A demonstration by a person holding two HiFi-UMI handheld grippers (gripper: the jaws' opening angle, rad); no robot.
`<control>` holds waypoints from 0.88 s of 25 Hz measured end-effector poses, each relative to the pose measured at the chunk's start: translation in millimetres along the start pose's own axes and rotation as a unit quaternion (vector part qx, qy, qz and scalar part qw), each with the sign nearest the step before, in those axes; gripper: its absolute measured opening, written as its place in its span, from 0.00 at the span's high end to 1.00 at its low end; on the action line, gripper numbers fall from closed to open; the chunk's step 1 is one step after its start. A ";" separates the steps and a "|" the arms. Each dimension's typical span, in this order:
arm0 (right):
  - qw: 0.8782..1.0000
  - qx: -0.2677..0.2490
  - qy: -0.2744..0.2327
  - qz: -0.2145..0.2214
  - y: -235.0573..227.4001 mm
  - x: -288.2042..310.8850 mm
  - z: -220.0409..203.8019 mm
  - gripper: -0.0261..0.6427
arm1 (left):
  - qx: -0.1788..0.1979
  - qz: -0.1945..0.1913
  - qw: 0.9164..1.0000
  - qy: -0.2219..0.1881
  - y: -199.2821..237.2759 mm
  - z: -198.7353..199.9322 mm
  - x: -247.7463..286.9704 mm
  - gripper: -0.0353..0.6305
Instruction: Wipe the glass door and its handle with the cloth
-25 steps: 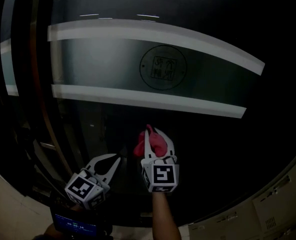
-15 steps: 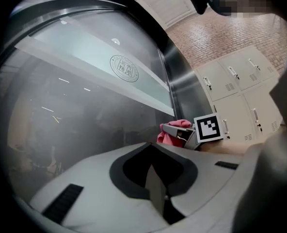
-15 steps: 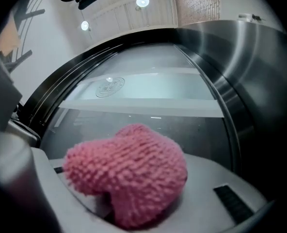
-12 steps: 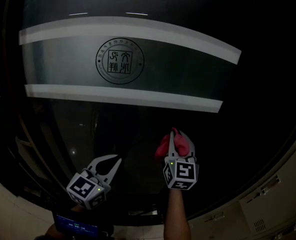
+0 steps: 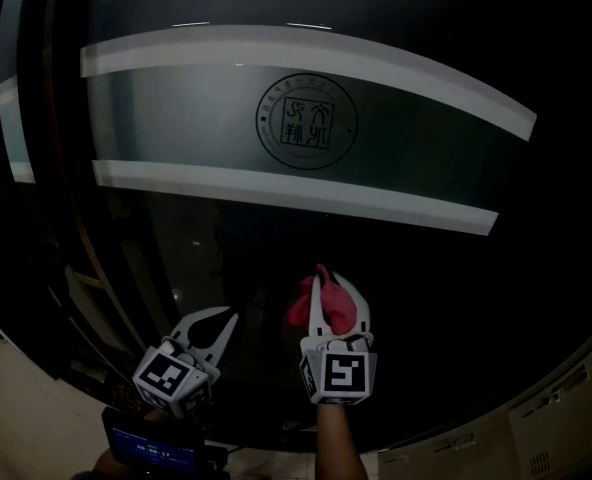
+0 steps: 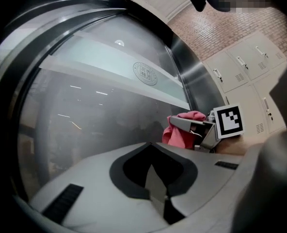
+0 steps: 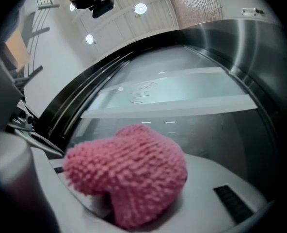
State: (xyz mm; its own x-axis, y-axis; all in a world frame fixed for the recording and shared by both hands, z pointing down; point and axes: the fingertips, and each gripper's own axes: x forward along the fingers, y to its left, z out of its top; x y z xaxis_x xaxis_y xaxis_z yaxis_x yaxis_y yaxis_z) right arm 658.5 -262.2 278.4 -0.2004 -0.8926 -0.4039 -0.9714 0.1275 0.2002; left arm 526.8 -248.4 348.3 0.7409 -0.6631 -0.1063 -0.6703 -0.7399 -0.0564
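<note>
Right gripper [image 5: 334,290] is clamped down on the pink cloth [image 7: 129,174]. In the right gripper view the wad fills the gap between the jaws and bulges out past them, mostly toward the left of the frame. In the head view that's low and a bit right of centre, with the cloth poking out on the gripper's left side, up against the dark lower part of the glass door [image 5: 416,268]. I honestly can't tell whether it's touching the glass or just beside it.

Left gripper [image 5: 221,320] sits lower left in the head view, jaws pressed together on nothing, just parked near the glass.

Further out, a frosted band with a round logo [image 5: 306,121] runs across the upper half of the door. I can't pick out the handle for sure in any view.

Handling-wise, my guess is the cloth's a nubby, fluffy microfibre thing: super light, soft, squishes flat. A pinch on the bunched middle like this looks right, since a corner grip would let it flop and drag. The glass is stiff and slick, so the wad should slide easily. Only worry is friction tugging it out of the jaws.
</note>
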 end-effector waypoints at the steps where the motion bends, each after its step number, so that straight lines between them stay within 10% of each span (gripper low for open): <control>1: 1.000 0.006 -0.001 0.025 29.7 9.2 -0.1 0.89 | 0.001 0.012 1.000 0.002 11.8 -0.8 -9.8 0.93; 12: 0.982 0.067 0.020 0.176 263.5 91.3 -27.6 0.89 | 0.021 0.086 0.996 0.006 114.4 4.6 -109.4 0.85; 22: 0.989 0.057 0.043 0.131 230.6 81.0 -52.4 0.89 | 0.021 0.057 0.998 0.009 103.0 -0.2 -100.8 0.85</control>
State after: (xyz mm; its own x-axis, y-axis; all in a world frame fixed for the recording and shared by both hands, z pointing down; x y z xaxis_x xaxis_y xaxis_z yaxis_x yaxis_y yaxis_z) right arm 424.9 -327.8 338.6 -0.4409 -0.8552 -0.2724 -0.8963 0.4036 0.1836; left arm 383.1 -257.8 353.4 0.6605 -0.7445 -0.0972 -0.7508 -0.6548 -0.0865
